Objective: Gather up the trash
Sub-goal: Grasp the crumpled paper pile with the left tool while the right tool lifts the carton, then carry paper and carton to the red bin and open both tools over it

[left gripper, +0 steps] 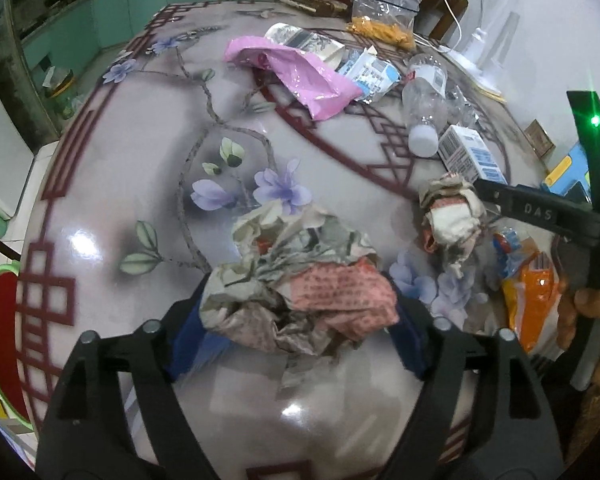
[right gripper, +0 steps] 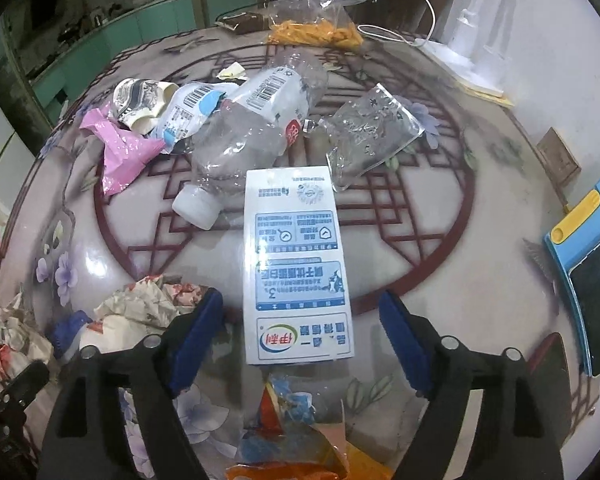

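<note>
A: Trash spread over the floral table (left gripper: 112, 184). Left gripper (left gripper: 300, 320)?
B: Jaws apart, crumpled paper wad (left gripper: 300, 284) between the pads; contact unclear.
A: Right gripper (right gripper: 300, 336)?
B: Jaws wide, straddling the near end of the milk carton (right gripper: 296, 264), clear gaps both sides. Orange wrapper (right gripper: 296, 444) just under it.

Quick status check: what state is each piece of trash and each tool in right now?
Left tool: open around crumpled paper wad.
Right tool: open, straddling milk carton, not touching.
Milk carton: flat on table.
Plastic bottle: capped, lying down, crushed.
Pink bag: crumpled.
Paper cup: squashed, on its side.
</note>
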`<state>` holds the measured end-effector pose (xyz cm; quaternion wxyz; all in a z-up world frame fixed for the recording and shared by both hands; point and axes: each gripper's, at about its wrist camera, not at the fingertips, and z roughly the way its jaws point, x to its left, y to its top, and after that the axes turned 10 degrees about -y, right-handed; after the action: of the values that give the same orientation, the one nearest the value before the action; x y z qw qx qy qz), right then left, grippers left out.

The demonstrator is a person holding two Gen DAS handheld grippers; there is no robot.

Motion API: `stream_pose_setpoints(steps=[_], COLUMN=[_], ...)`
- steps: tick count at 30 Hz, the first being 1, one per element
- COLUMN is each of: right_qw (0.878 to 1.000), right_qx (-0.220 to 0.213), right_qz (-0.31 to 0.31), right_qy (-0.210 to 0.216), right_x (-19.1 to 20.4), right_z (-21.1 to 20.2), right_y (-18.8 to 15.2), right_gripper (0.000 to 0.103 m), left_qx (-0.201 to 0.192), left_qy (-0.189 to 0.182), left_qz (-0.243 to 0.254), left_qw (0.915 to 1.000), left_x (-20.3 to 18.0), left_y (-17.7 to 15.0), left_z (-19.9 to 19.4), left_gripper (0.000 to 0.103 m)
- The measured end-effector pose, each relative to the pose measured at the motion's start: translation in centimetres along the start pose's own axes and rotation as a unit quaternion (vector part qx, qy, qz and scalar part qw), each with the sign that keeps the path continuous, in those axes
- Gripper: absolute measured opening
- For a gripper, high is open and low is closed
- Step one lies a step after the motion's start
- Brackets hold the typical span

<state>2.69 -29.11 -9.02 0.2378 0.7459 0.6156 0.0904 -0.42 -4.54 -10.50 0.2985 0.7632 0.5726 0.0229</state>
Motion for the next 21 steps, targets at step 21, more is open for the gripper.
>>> stream_pose_setpoints(steps=[21], right_qw=[0.994], right_qx=[-0.108], right_qz=[0.025], right_qy=[0.02], right_x=[-0.7], right_z=[-5.8], right_y=[0.5], right_gripper=[0.053], left_qx=[-0.121], left_qy=[0.029], left_qz=[-0.015], left_qw=[0.9921], left_x=[3.0], left_y=[1.4], left_z=[-7.2], left_gripper=[0.054])
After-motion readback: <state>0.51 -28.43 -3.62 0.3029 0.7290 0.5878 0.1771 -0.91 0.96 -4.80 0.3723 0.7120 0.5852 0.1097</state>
